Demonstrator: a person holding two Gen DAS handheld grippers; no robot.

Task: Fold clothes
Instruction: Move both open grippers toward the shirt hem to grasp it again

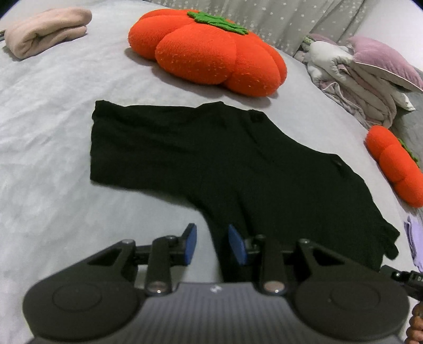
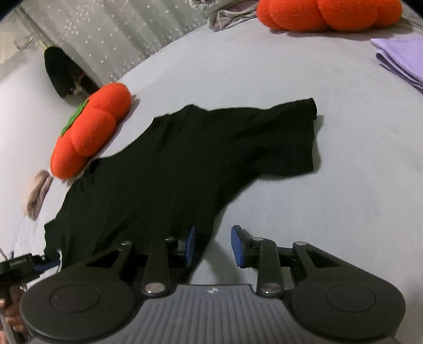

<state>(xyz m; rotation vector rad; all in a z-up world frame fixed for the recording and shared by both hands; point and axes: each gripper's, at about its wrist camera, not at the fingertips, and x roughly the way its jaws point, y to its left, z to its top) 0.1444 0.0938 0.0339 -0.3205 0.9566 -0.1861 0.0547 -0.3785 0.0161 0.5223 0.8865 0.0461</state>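
Blue-padded fingers of the left gripper (image 1: 212,244) sit apart at the near hem of a black T-shirt (image 1: 211,158), one pad over bare sheet and the other over the cloth's edge, with nothing pinched between them. Seen from the right wrist, the right gripper (image 2: 213,244) is likewise spread wide, its left pad over the shirt's lower corner and its right pad over the sheet, holding nothing. In that view the T-shirt (image 2: 185,164) lies spread flat on a pale grey bed sheet (image 2: 343,172), a short sleeve reaching out to the right. The left gripper (image 2: 39,264) shows at the shirt's other hem corner; whether it touches the cloth there cannot be told.

Beyond the shirt's collar end rests a big orange pumpkin cushion (image 1: 208,50) with a green stalk patch; from the right wrist it appears to touch the shirt's edge. A second orange cushion (image 1: 396,166) lies well off to the right. A folded pink garment (image 1: 47,29) sits far left, a folded lilac cloth (image 2: 401,58) lies apart on the sheet, and rumpled bedding with a mauve pillow (image 1: 380,60) is piled at the far right. A starred curtain (image 1: 277,16) hangs behind.
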